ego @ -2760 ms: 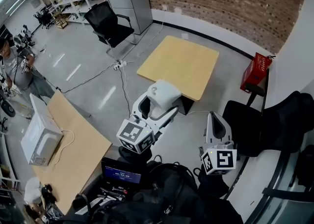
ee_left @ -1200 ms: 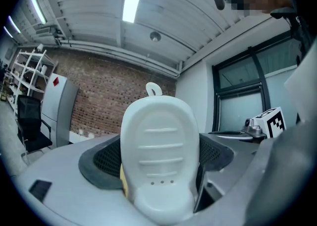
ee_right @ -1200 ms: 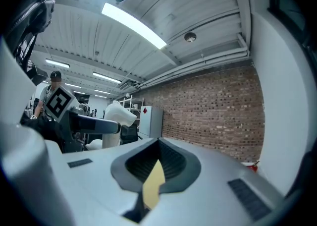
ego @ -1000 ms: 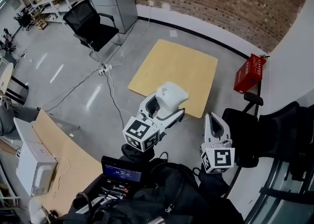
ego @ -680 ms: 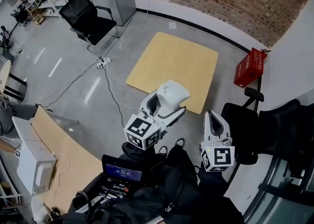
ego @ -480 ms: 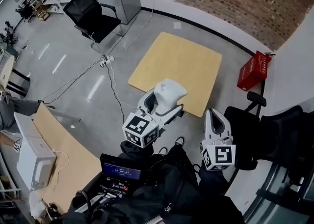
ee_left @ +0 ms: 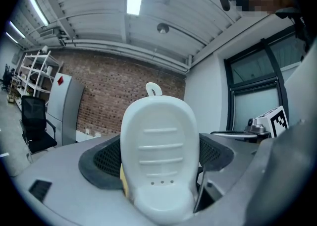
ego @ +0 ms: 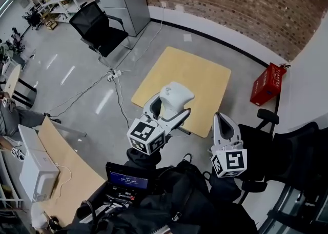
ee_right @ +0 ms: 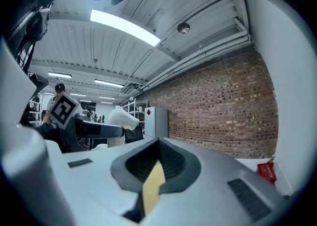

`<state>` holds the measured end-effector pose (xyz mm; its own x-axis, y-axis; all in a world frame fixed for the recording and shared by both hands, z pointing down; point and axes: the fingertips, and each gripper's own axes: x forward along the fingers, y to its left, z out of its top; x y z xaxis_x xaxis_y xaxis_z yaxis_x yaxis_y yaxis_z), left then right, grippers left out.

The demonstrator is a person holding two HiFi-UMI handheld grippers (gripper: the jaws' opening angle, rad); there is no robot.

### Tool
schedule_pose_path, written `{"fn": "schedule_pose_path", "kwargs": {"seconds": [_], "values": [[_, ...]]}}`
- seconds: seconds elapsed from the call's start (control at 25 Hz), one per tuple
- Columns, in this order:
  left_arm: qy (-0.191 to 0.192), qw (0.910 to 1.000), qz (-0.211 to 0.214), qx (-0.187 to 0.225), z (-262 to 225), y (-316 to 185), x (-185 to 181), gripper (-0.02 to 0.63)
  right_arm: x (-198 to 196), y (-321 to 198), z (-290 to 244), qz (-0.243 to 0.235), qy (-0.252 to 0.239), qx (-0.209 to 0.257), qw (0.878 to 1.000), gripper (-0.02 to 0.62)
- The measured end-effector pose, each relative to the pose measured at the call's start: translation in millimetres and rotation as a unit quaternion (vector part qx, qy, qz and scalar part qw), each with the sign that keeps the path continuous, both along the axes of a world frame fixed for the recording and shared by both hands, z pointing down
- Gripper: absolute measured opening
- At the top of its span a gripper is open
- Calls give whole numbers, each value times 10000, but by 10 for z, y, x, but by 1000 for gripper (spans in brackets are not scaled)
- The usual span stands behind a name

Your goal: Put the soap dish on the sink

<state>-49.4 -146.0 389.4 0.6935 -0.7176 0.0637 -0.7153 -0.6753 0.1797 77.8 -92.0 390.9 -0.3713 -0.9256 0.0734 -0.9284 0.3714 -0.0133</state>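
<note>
Left tool (ego: 168, 109) tight around the white soap dish (ee_left: 159, 145); right tool (ee_right: 156, 168) closed, empty.

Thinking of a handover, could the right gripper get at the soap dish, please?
Probably yes: the soap dish sticks clear of the left gripper, nothing lies between, but the right gripper has shut fingers.

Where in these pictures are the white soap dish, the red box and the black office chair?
White plastic soap dish (ee_left: 159, 155): left gripper view, ridged inner face.
Red box (ego: 267, 85): head view, its red face.
Black office chair (ego: 110, 38): head view, seat.
</note>
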Motion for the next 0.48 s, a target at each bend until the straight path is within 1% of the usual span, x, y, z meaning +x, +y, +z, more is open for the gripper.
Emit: {"fn": "schedule_pose_path", "kwargs": {"seconds": [0.24,0.48], "values": [[-85,9999,-82,-36,30,-199,151,459,160,-235,43,-80,-51,-20,10000,5],[-76,9991,-206,-354,228,-415,276,459,349,-402,177,-152,-102,-182,9997,5]]}}
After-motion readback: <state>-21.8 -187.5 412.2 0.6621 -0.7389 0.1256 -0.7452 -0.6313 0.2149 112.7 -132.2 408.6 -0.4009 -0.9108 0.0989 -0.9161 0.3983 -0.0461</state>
